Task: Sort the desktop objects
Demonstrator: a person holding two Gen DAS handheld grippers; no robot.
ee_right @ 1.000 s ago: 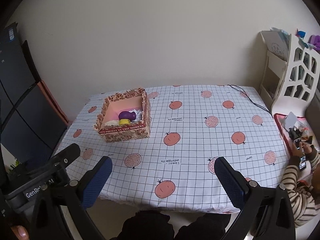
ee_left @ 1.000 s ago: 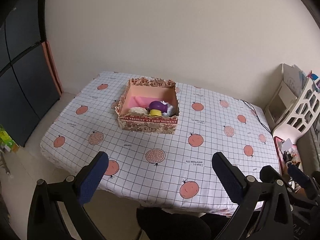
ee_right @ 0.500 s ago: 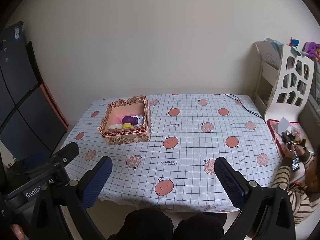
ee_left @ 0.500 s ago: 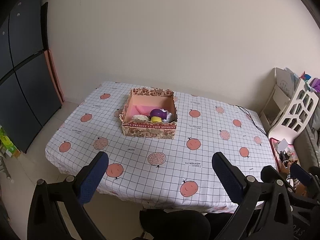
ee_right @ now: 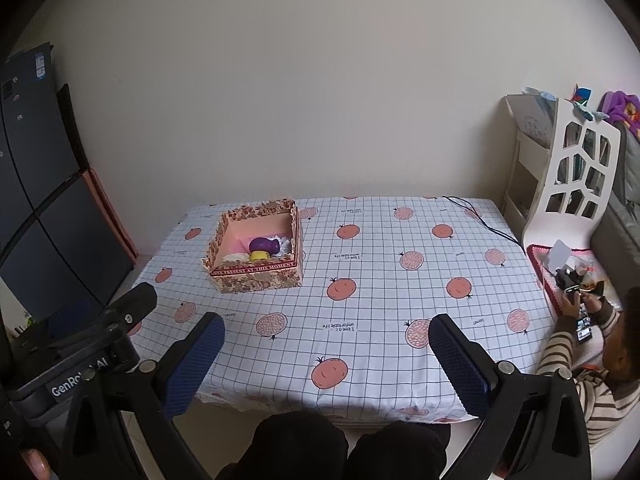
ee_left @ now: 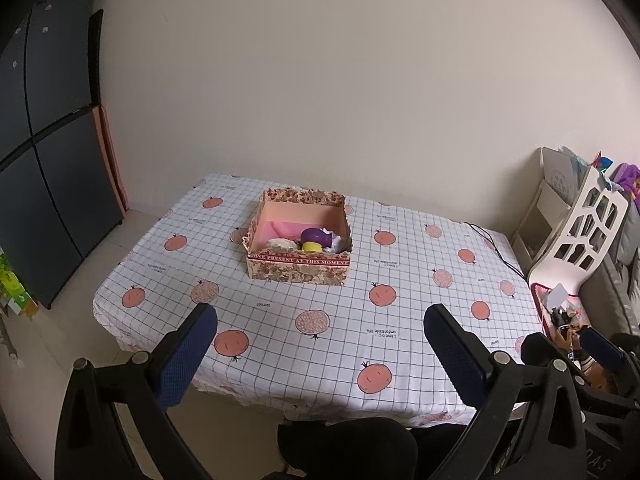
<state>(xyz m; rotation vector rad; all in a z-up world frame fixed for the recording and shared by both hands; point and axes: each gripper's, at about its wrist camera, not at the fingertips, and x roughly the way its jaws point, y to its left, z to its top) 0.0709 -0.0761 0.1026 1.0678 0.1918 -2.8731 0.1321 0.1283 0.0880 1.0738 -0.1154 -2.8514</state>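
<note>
Both grippers, left gripper [ee_left: 320, 344] and right gripper [ee_right: 326, 350], have drawn back from the table [ee_left: 400, 344], jaws apart and empty, leaving objects gathered in the box [ee_left: 298, 270], so sorting appears complete.

From my remote station I see a white tablecloth [ee_left: 320, 312] gridded in dark lines and dotted with salmon-pink pomegranates. The box [ee_left: 298, 270] wears a brown-and-cream floral print with a red lettered band, its inside pale pink. In it sit a purple vase [ee_left: 316, 235] and a yellow cap [ee_left: 312, 247]. My gripper pads [ee_right: 192, 364] are dark blue on black frames.
</note>
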